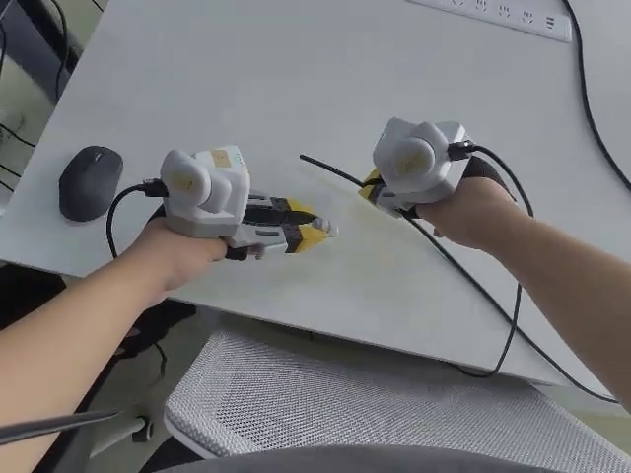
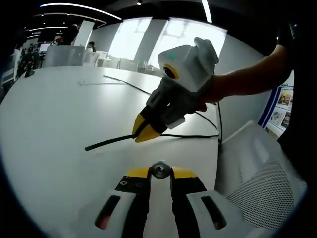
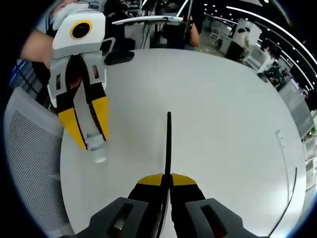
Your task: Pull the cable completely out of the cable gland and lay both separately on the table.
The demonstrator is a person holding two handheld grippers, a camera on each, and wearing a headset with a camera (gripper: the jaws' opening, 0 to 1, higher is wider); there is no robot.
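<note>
Head view: left tongs (image 1: 320, 232) pinch the small pale plastic cable gland (image 1: 326, 230) at their yellow tips, above the white table (image 1: 296, 69), toward its near edge. Right tongs (image 1: 371, 193) are pressed together on the thin black cable (image 1: 330, 170). Its free end points toward the table's left edge; the rest trails toward the near edge.

Right gripper view: cable runs straight ahead along the tongs' axis. The gland sits off to one side, clearly apart, no contact.

Judgement: cable is out of the gland. Each still has to be laid down, and they must land apart. The left hand carries the gland, the right the cable.

Dark oval computer mouse (image 1: 89, 182) lies by the left edge.

Writing: small yellowish sticker (image 1: 220, 158) on the left housing, unreadable; no brand legible.
</note>
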